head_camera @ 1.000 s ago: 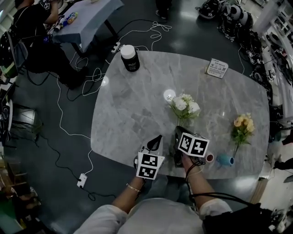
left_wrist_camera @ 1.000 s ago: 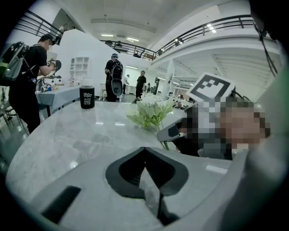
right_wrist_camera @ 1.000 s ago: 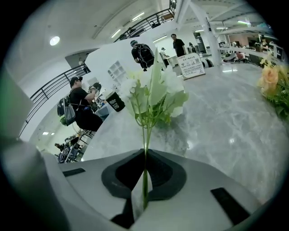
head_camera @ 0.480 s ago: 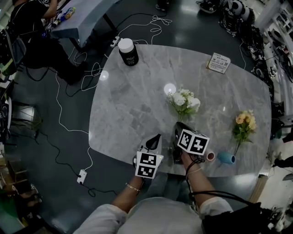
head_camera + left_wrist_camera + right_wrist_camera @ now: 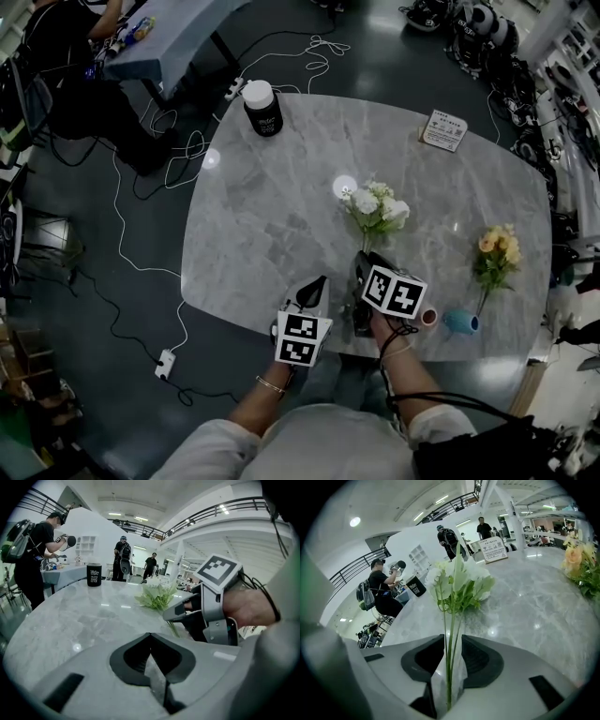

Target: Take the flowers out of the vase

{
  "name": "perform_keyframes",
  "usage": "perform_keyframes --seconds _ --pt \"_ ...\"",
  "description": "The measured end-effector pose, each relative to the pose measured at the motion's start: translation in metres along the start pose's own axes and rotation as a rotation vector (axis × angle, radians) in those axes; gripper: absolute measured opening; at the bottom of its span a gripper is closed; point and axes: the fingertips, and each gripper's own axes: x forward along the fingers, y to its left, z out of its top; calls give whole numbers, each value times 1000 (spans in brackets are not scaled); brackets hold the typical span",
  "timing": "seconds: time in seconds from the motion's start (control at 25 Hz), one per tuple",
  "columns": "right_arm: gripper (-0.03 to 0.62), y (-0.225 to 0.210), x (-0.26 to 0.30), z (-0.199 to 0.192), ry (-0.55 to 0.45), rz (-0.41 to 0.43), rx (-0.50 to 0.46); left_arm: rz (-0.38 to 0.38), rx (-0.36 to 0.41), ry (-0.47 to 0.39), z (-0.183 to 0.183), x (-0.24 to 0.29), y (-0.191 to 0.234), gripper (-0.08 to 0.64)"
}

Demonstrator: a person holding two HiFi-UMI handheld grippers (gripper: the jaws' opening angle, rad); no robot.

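Observation:
A bunch of white flowers (image 5: 377,208) lies on the marble table (image 5: 272,216), its thin green stems (image 5: 451,634) running back between the jaws of my right gripper (image 5: 363,267). Those jaws are opening: in the right gripper view a gap shows on each side of the stems. My left gripper (image 5: 320,286) hovers just left of it, shut and empty, its tips (image 5: 150,641) meeting in a point. A bunch of yellow flowers (image 5: 494,253) stands in a small blue vase (image 5: 459,322) at the table's near right edge.
A black jar with a white lid (image 5: 263,106) and a printed card (image 5: 443,131) sit at the far side. A small red-rimmed cup (image 5: 428,317) stands beside the blue vase. Cables and a power strip (image 5: 164,364) lie on the floor; a seated person (image 5: 66,56) is at far left.
The head camera has shifted a little. The white flowers and both grippers keep their places on the table.

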Motion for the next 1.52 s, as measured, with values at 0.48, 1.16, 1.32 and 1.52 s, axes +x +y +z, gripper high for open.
perform_keyframes --seconds 0.48,1.16,1.32,1.52 --pt "104 17 -27 2 -38 22 -7 20 -15 -24 0 -16 -1 9" --pt "28 44 -125 -5 -160 61 -129 29 49 -117 41 -61 -36 9" --pt "14 47 -139 -2 -182 81 -156 25 44 -122 43 -69 -48 9" --pt "11 54 -158 1 -219 125 -192 15 67 -140 45 -70 -59 9"
